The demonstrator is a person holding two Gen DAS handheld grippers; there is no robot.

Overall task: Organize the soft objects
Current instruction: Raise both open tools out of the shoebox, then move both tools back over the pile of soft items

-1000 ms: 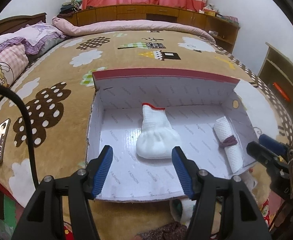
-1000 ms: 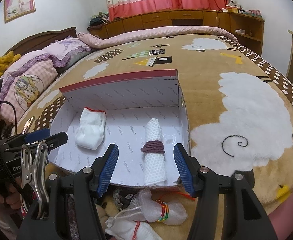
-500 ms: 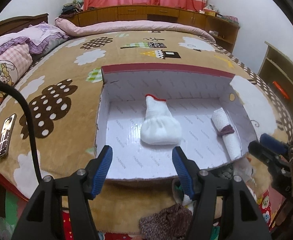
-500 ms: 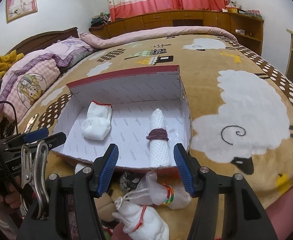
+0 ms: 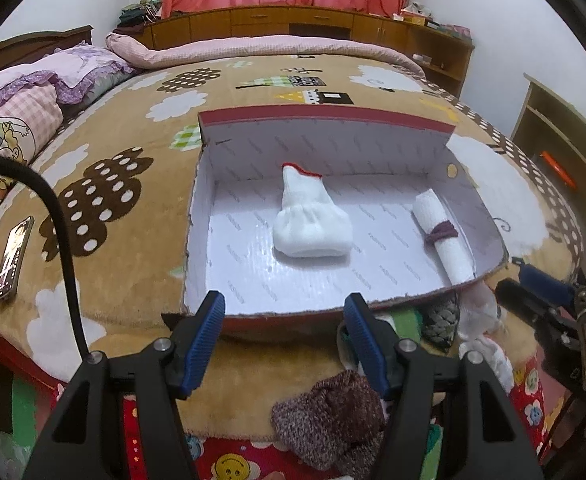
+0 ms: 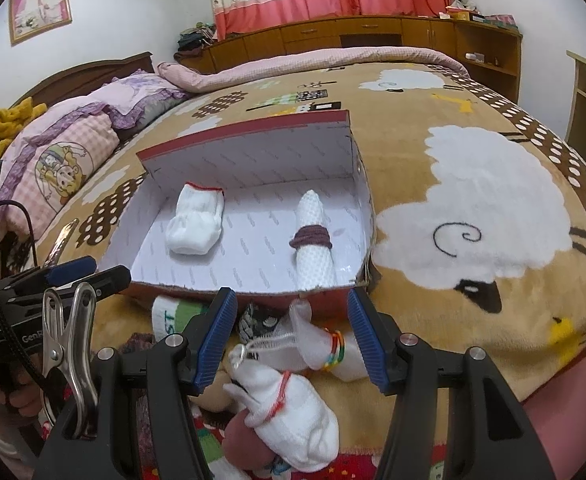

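Note:
An open cardboard box [image 5: 197, 216] [image 6: 357, 184] with a red rim lies on the bed. Inside it rest a folded white sock with a red cuff [image 5: 311, 216] [image 6: 195, 220] and a rolled white cloth tied with a dark band [image 5: 445, 236] [image 6: 315, 240]. My left gripper [image 5: 283, 340] stands open in front of the box, nothing between its blue pads. A maroon knitted sock [image 5: 333, 416] lies just below it. My right gripper [image 6: 291, 332] is open over a pile of white socks [image 6: 289, 392] with coloured bands [image 6: 335, 350] in front of the box.
A phone [image 5: 13, 260] lies on the brown patterned blanket [image 6: 473, 208] left of the box. Pillows [image 6: 65, 152] sit at the bed's head. Wooden cabinets [image 5: 293, 24] line the far wall, and a shelf unit [image 5: 561, 136] stands at the right. A black cable [image 5: 61, 240] crosses the left.
Both grippers have drawn back from the box toward the bed's near edge. The loose socks in front of the box have come into view beneath them. Neither jaw opening changed.

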